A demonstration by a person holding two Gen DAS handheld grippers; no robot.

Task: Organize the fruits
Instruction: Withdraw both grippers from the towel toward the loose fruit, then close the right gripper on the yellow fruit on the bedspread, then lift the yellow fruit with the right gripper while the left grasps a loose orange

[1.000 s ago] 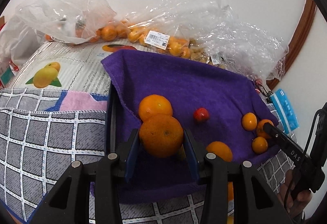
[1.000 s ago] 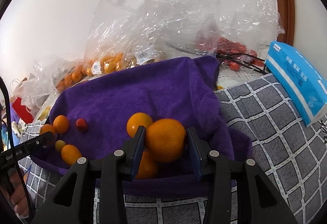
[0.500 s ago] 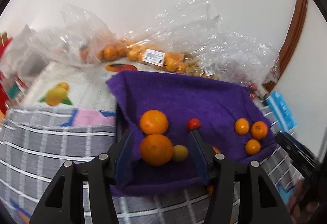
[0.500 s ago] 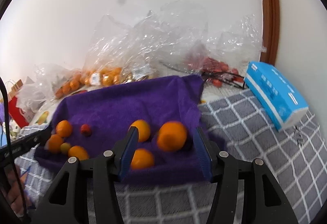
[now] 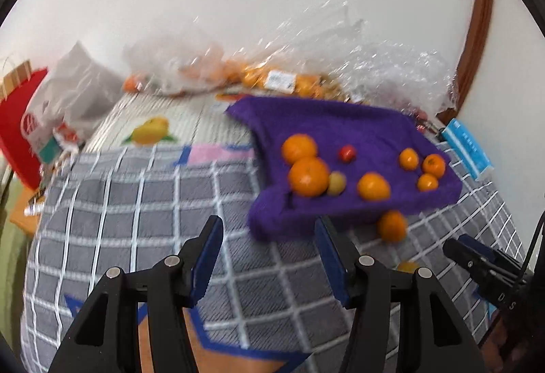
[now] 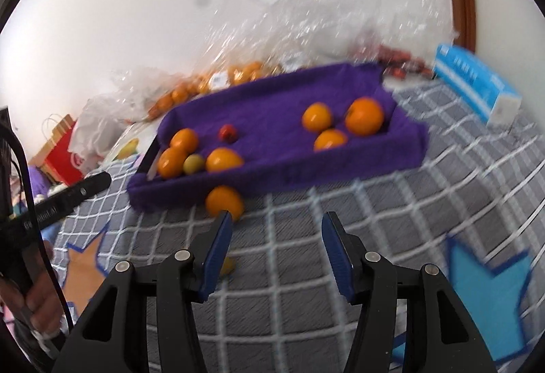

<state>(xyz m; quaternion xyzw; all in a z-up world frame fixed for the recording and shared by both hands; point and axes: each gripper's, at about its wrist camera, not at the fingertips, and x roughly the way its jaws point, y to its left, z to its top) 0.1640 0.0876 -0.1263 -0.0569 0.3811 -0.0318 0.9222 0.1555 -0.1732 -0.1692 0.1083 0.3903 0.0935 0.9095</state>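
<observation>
Fruits lie gathered on a purple terry-cloth towel draped over a shallow tray (image 6: 279, 165), which rests on a grey quilt with a white grid pattern (image 6: 374, 220) that fills the near half of both views. Behind the tray, crumpled clear plastic bags (image 6: 289, 32) with more small oranges crowd against the white wall, so the far edge has little free room, while the quilt in front of the tray is open. A blue rectangular tissue pack (image 6: 477, 87) lies well apart to the tray's right. On the towel's right part, three round oranges (image 6: 363, 116) sit close together near the raised right edge; on its left part sit more oranges (image 6: 172, 162), one touching a small yellow-green fruit (image 6: 193, 163), with a small red fruit (image 6: 227, 133) alone toward the middle. One loose orange (image 6: 223, 201) lies off the towel on the quilt, just beside the tray's front edge. The right gripper (image 6: 276, 237) hangs over bare quilt with its blue-padded jaws apart and nothing between them; its left finger's tip overlaps the loose orange in view. The left gripper (image 5: 269, 242) likewise stands spread and empty, short of the towel's near left corner.
</observation>
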